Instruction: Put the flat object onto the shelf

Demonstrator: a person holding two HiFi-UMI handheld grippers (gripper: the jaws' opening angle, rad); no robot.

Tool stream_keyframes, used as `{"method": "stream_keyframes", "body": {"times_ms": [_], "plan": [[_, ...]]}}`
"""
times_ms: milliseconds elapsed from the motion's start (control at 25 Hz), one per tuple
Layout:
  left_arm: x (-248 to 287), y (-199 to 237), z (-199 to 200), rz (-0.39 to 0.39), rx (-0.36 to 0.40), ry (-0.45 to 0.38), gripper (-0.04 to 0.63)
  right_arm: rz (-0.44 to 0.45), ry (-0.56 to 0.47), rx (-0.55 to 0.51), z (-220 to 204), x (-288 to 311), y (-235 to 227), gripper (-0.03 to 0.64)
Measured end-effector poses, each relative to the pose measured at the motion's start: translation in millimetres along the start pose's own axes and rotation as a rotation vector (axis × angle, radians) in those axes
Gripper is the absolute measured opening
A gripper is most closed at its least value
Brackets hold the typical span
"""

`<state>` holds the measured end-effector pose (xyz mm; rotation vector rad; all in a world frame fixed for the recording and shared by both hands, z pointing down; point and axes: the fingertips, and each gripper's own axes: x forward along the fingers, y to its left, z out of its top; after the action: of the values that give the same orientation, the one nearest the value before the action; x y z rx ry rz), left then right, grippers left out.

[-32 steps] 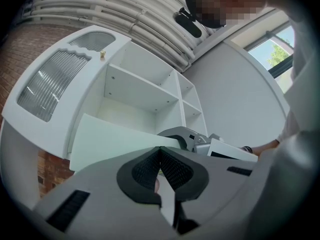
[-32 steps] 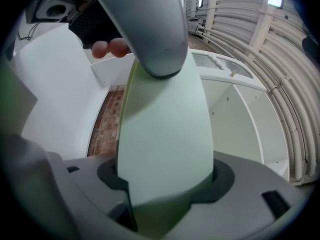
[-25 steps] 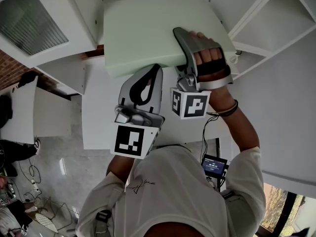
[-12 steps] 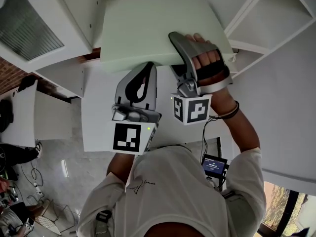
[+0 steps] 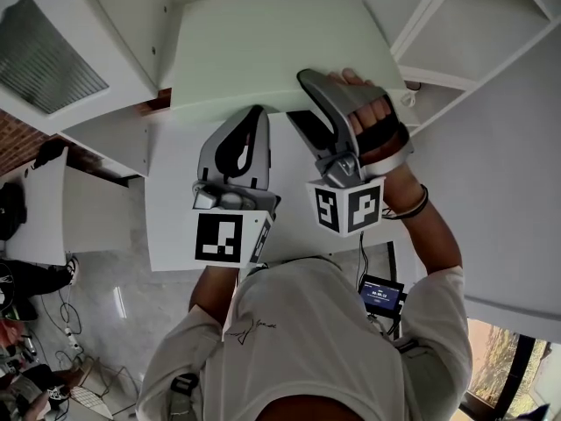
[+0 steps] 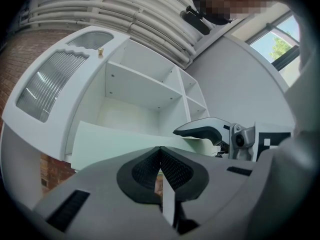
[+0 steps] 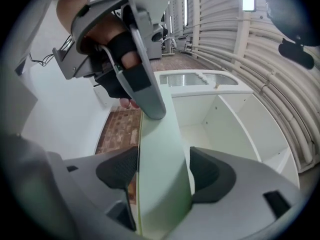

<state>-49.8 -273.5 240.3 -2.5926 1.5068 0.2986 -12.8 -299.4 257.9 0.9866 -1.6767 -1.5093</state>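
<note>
A: Place of the green panel (image 5: 272,51)?

B: Held flat at the mouth of the shelf unit (image 6: 135,81), in front of its wide bay, far edge toward the bay's back wall. Not clear how far past the mouth.

A: Grip?

B: Clamped at the edge farthest from the unit by the right gripper (image 7: 162,156), 2 jaws spread to the panel's thickness, 1 on each face. Pads of the left gripper (image 6: 160,151) pinched together with nothing between, tip right at that same edge, toward the unit's left side.

A: Room at the edges?

B: Little at either end: left corner close to the unit's left wall, right corner close to the unit's upright divider (image 5: 429,11). Open depth behind the far edge, up to the back wall.

A: Hard to see?

B: Bay floor hidden behind the panel in the left gripper view. Lower right jaw hidden under the panel in the head view. Left tip touching or just short: cannot tell. Frosted pane (image 5: 53,46) on the unit's left cut off by the frame.
</note>
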Motion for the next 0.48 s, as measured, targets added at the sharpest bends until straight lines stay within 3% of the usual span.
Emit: {"method": "stream_keyframes", "body": {"times_ms": [280, 360, 480], "plan": [[3.4, 3.0, -2.9, 0.01, 0.003, 0.008, 0.012, -0.024, -0.052, 0.095, -1.2, -21.6, -5.3, 0.304], [3.8, 3.0, -3.7, 0.01, 0.003, 0.012, 0.012, -0.047, -0.042, 0.104, -6.8, -27.4, -7.7, 0.281], [4.6, 3.1, -3.5, 0.01, 0.003, 0.013, 0.012, -0.087, -0.019, 0.139, -18.1, -36.6, -12.0, 0.175]]}}
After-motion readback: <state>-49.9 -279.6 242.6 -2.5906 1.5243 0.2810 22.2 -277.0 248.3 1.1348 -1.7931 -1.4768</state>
